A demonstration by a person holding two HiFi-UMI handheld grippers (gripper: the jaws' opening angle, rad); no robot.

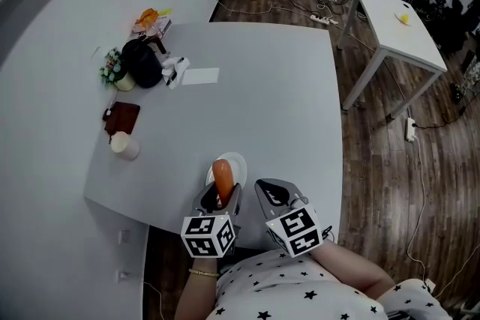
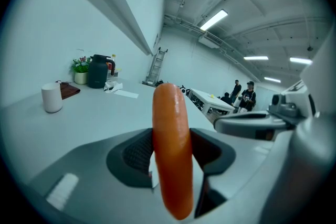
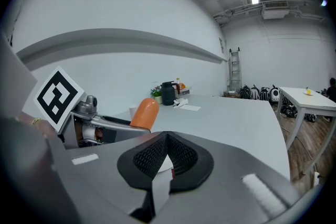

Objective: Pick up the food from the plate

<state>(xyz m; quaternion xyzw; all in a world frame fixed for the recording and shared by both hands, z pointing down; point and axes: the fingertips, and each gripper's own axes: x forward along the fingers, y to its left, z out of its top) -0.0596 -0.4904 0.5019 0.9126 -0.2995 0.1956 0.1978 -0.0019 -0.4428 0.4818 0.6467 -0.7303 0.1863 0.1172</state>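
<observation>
An orange sausage stands clamped upright in my left gripper, raised just above a small white plate near the table's front edge. In the left gripper view the sausage fills the gap between the two dark pads. My right gripper sits beside it to the right, its jaws closed together with nothing between them. From the right gripper view the sausage's tip shows over the left gripper's body, and a sliver of the plate peeks under the pads.
On the grey table, far left, stand a black kettle, a small potted plant, a white cup, a brown pad and a paper sheet. A second white table stands at the right on the wooden floor.
</observation>
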